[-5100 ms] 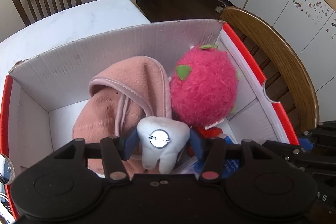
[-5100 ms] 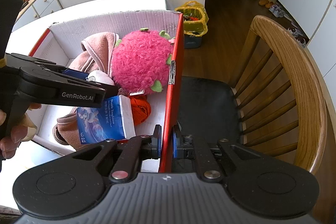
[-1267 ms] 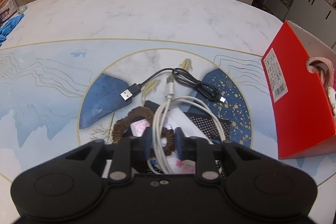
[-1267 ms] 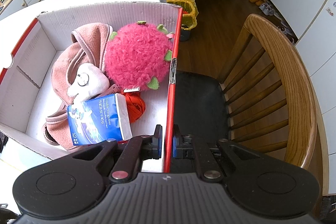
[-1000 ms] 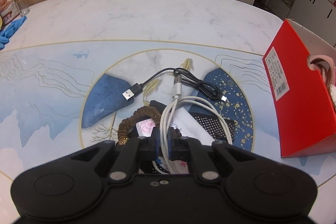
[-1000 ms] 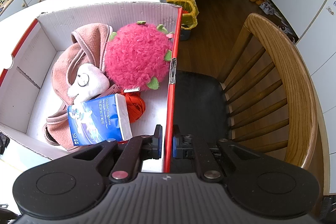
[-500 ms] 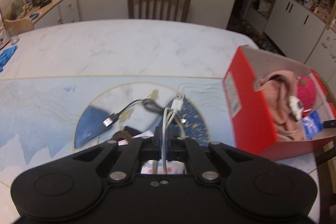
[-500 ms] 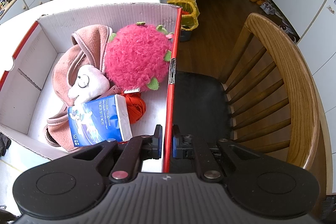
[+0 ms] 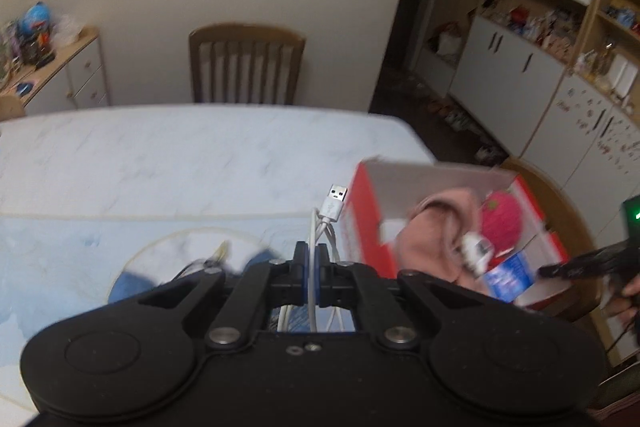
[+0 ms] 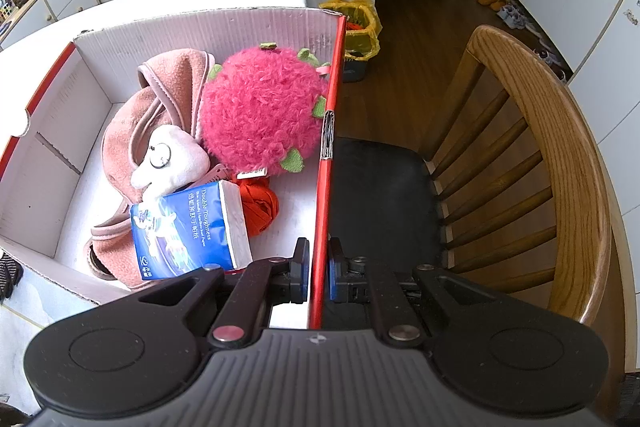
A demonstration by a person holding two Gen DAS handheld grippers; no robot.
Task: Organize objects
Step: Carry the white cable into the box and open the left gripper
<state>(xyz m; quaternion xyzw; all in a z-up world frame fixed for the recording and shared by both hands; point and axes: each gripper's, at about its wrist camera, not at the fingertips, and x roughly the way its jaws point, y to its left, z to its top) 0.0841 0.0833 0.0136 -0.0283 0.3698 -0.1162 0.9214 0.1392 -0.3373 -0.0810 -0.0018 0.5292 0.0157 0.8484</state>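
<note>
The left gripper (image 9: 313, 277) is pinching the coiled white USB cable (image 9: 326, 223) above the table, the red cardboard box (image 9: 362, 223) lying to its right, where the right gripper (image 10: 318, 277) is clamping the box's wall.

**Reds, Pinks and Blues Around a Pale Bench**

The box (image 10: 326, 163) is red outside and ribbed white inside. In it lie a shaggy magenta plush (image 10: 260, 115) with green leaf patches, a dusty-pink cloth (image 10: 132, 131), a cream tooth-shaped toy (image 10: 172, 163), a blue tissue pack (image 10: 188, 227) with white lettering, and an orange-red yarn bundle (image 10: 258, 205). The cable (image 9: 328, 223) is white with a silver plug. The bench (image 9: 192, 155) is white marble-veined, with pale-blue printed shapes outlined in gold. The chair (image 10: 552, 163) is grained honey-brown wood with a black seat.
</note>
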